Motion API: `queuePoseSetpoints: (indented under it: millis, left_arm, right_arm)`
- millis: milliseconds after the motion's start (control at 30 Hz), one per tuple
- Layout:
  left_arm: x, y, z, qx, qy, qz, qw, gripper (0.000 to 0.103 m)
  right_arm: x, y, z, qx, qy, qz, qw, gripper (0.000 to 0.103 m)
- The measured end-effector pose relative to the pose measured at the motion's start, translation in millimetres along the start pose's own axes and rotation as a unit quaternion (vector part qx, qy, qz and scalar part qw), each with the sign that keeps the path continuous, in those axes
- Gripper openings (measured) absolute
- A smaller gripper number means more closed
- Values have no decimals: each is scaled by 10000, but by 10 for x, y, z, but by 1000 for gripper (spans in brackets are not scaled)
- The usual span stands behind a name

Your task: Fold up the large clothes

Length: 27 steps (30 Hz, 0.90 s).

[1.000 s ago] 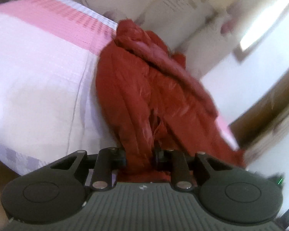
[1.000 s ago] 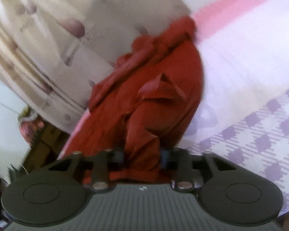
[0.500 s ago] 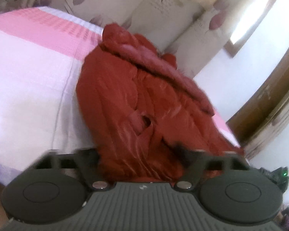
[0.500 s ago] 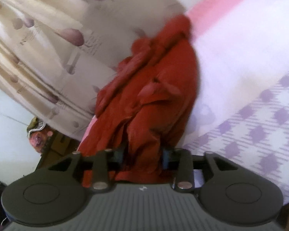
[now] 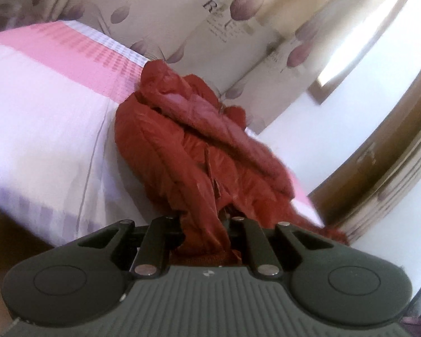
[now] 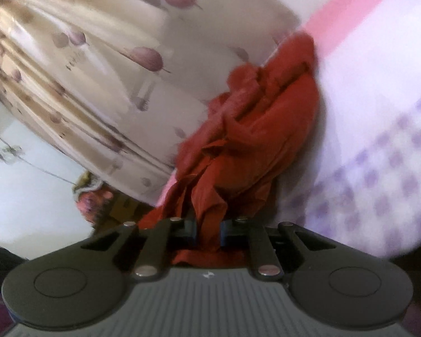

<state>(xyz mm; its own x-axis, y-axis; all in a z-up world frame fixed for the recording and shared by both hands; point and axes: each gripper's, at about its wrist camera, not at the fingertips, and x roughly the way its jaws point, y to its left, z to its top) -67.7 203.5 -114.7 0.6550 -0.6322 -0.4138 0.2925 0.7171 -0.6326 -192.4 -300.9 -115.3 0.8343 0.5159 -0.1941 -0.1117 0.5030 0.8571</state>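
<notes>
A red padded jacket [image 5: 188, 151] lies bunched along the far side of a bed with a pink and white cover [image 5: 42, 118]. Its near hem rises into my left gripper [image 5: 205, 226], whose jaws are closing with a fold of red fabric pinched between them. In the right wrist view the same jacket [image 6: 255, 129] runs from the bed's pink edge down to my right gripper [image 6: 207, 231]. Those jaws are closing too, squeezing a hanging strip of the fabric. The fingertips of both grippers are partly hidden by cloth.
A cream curtain with purple tulips [image 5: 199, 22] hangs behind the bed, also in the right view as curtain [image 6: 84, 70]. A wooden frame [image 5: 379, 163] stands on the right. Clutter [image 6: 98, 199] sits on the floor beside the bed. The lilac-checked cover [image 6: 393, 168] spreads right.
The left jaws spread wide half a second ago and have narrowed again onto a thinner fold. The right jaws have tightened on their strip. Both grippers have pulled back, drawing the hem towards me.
</notes>
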Motion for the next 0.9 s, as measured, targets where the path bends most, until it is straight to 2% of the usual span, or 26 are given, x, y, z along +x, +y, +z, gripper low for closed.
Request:
queuePoseSetpoints:
  millis: [167, 333, 467, 633, 767, 900]
  left_arm:
    - [-139, -90, 89, -246, -377, -193, 9988, 14]
    - [-43, -270, 413, -347, -814, -352, 9955, 14]
    - [177, -389, 744, -413, -1062, -399, 9927, 15]
    - [562, -515, 1105, -224, -1208, -322, 9919, 17]
    - [916, -478, 1303, -453, -1286, -265, 9903, 22]
    - [1247, -421, 1440, -456, -1353, -70, 9897, 27]
  right_arm:
    - [-146, 34, 0, 423, -343, 375, 9978, 12]
    - [42, 202, 335, 212, -545, 589, 9965, 13]
    - [238, 293, 702, 126, -709, 658, 9952, 13]
    - [478, 289, 1202, 72, -853, 470, 9952, 13]
    - [699, 181, 1500, 290, -944, 318, 9946, 13]
    - [961, 32, 1688, 584, -1070, 100, 9925, 13]
